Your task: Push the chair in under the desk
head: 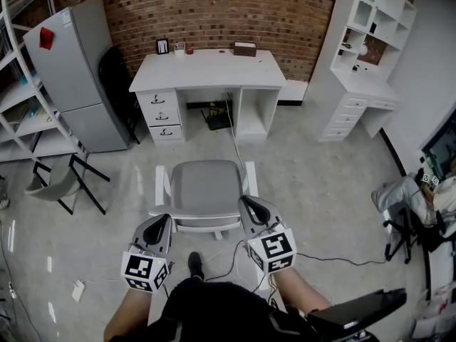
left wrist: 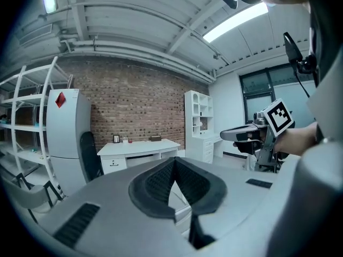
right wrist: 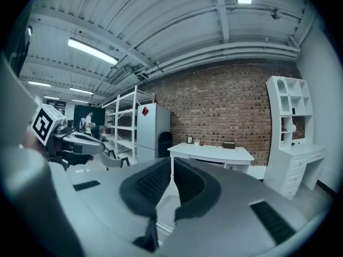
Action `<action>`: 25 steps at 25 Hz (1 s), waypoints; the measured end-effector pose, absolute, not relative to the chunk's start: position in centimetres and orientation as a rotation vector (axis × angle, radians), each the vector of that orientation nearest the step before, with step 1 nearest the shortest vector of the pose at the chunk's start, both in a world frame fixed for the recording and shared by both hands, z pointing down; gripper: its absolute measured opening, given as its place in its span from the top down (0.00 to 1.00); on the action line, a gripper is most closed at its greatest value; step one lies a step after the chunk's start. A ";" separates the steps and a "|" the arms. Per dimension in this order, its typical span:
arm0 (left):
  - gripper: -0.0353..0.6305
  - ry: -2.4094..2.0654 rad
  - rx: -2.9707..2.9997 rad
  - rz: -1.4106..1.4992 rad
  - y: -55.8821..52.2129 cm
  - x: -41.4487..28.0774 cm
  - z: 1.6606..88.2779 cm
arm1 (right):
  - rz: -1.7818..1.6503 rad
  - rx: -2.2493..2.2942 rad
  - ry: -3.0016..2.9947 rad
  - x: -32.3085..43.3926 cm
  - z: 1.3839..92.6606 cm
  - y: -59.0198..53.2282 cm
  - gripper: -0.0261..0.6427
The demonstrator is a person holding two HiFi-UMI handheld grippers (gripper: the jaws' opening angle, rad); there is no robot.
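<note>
progress: not done. My chair (head: pixel 206 187) stands out in the open floor, well apart from the desk (head: pixel 210 68), seat facing it, back toward me.
done so far: both grippers are lined up behind the chair's back; that's about all I'd count.
left to do: the whole push, straight ahead until the seat goes into the knee gap between the drawers and the right-hand side panel.
left gripper (head: pixel 164 221): jaws pressed together, nothing between them; tip at the left rear corner of the chair back.
right gripper (head: pixel 246 204): jaws together too, empty; tip at the right rear corner.
contact: looks like touching or just beside the back's top edge, can't tell which.
chair vs grippers: directly ahead of and below both tips, between them and the desk.
watch: a cable (head: pixel 235 142) runs on the floor from the desk toward the chair and could snag the base.
</note>
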State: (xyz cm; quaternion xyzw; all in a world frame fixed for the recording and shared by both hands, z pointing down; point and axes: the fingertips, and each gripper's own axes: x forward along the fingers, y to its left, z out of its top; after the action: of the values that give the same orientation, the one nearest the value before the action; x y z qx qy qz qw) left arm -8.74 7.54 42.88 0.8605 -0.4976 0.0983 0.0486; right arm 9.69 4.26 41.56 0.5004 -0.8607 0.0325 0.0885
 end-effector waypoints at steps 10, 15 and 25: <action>0.94 -1.422 2.648 0.512 4.0 -9.5 47.8 | 0.127 1.348 -2.468 7.9 46.9 1.8 0.79; 0.93 -1.352 2.645 0.665 3.2 -9.4 51.2 | 0.144 1.261 -2.404 7.5 50.4 1.1 0.74; 0.65 -1.138 2.662 1.071 2.2 -9.3 58.7 | 0.175 0.986 -2.333 5.1 57.9 0.7 0.61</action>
State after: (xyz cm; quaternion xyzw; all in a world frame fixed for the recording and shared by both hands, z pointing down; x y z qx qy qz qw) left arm -9.33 2.19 58.70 0.8621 -0.3685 0.3468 0.0278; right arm 5.08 0.71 57.95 0.3708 -0.8775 0.0660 0.2970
